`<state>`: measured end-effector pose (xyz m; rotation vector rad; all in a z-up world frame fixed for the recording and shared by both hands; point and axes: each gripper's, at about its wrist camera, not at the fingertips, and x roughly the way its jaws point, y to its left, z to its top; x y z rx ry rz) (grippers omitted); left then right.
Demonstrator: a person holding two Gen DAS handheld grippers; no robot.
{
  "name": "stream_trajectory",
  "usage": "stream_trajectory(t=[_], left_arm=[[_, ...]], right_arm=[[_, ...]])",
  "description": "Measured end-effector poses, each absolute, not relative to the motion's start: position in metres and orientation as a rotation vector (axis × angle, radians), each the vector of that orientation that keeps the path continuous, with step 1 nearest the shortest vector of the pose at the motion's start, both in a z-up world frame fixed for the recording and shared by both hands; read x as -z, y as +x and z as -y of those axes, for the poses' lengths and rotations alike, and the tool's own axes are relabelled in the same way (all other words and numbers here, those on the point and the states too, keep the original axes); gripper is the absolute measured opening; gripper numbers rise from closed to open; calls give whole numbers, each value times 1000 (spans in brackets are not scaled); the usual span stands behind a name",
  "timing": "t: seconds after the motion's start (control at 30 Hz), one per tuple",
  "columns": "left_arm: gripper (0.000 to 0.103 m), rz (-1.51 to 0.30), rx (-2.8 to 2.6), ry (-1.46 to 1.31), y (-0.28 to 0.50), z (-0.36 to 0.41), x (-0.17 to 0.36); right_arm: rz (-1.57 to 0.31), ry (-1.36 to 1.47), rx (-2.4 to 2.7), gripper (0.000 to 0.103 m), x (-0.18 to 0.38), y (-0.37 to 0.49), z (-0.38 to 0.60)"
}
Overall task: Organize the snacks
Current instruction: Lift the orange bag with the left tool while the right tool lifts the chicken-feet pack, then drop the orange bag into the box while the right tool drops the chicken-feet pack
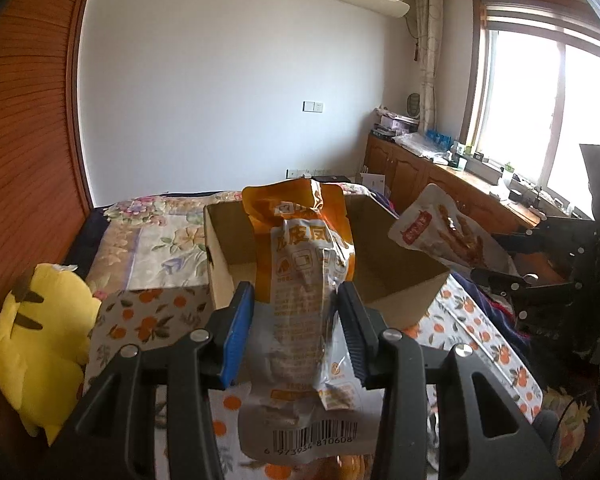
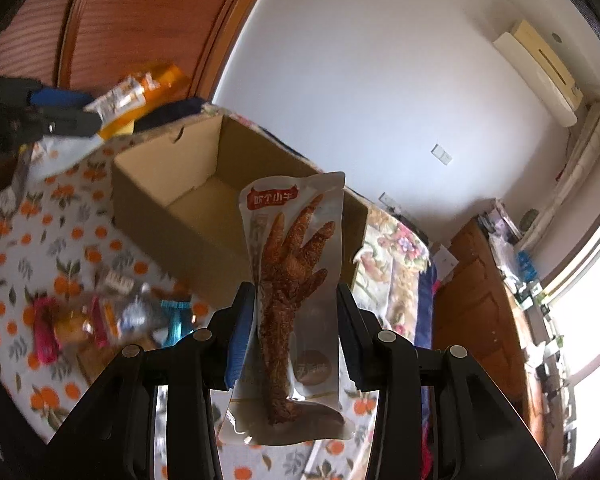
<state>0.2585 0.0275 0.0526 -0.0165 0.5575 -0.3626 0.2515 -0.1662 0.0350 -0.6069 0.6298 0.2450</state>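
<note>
The open brown cardboard box (image 2: 204,184) sits on the orange-print bedspread (image 2: 52,240); it looks stiff and light, empty inside as far as can be seen, and ready to take packets dropped over its rim.

The orange-and-white plastic snack packet (image 1: 303,280) is pinched across its middle by the left claw (image 1: 296,336), jaws closed on it, and is held upright just in front of the box. It is probably light, crinkly and slippery, so a mid-body hold on the filled part seems safer than the thin sealed edge.

The pale vacuum-sealed chicken-foot packet (image 2: 296,280) stands clamped in the right claw (image 2: 296,332), over the box's near corner. Its film looks smooth and floppy, the foot inside firm; gripping across the foot should stop it from sliding.

A small pile of loose wrapped snacks (image 2: 100,316) lies blurred on the bedspread, beside the box.
</note>
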Motion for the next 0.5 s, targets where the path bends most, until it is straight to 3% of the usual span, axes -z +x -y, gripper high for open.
stream_trajectory(t=[0.5], left_arm=[[42, -593, 373, -22, 363, 2, -44]], right_arm=[[-639, -462, -301, 40, -25, 357, 159]])
